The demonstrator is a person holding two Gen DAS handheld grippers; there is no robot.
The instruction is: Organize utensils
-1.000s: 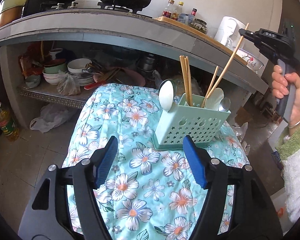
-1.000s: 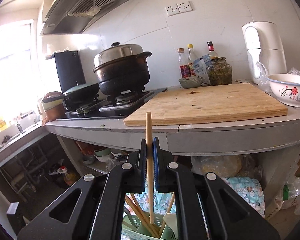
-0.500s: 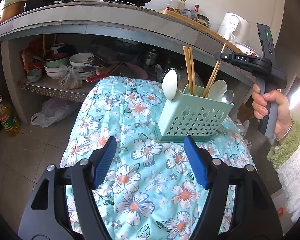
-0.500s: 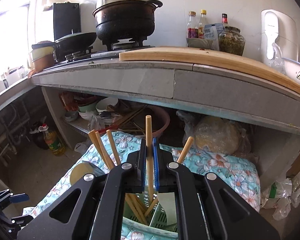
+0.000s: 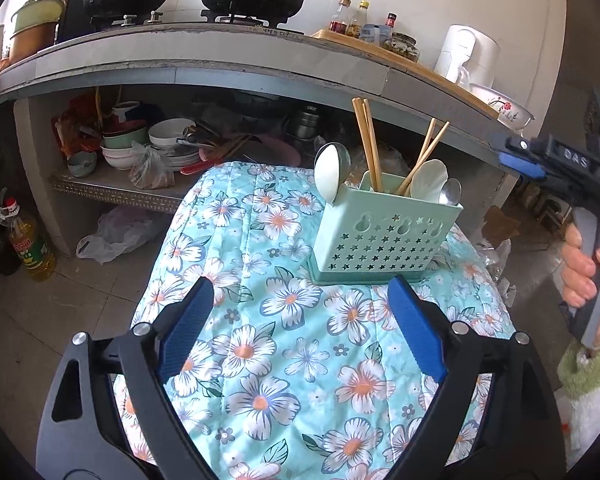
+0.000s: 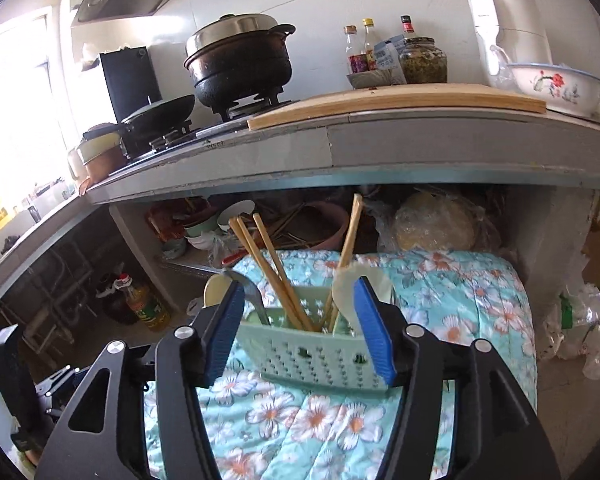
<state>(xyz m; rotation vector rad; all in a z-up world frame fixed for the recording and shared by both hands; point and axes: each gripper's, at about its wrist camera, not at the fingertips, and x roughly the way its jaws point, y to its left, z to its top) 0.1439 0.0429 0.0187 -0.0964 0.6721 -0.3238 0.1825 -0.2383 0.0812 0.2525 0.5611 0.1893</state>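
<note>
A second ago the right tool [image 6: 300, 330] was pinched shut on 1 wooden chopstick, held upright well above the mint-green utensil caddy [image 5: 384, 236]; now its blue pads are spreading apart with nothing between them, and that chopstick [image 6: 350, 248] stands on its own in the caddy, leaning against the white spoon [image 6: 346, 284] in the right-hand section. So the drop has been made: the stick left the grip as the tool came down over the holder, and the right-wrist view now looks past the pads straight onto the caddy's perforated wall. The caddy sits on the floral quilt [image 5: 260, 356], toward its far end, in front of the grey counter [image 5: 228, 64] that carries the stove and pots. In it I count 3 chopsticks in the left cluster [image 6: 268, 268] from the right-wrist view, the lone one on the right, plus a ladle-like spoon [image 5: 332, 168] at the left end and a metal spoon [image 5: 450, 192] at the right. The left tool [image 5: 296, 320] is also widening, empty, low over the quilt just short of the caddy; it has hardly shifted. No loose utensil shows on the quilt, so the sorting looks close to finished, though the near edge is hidden by the tools.
</note>
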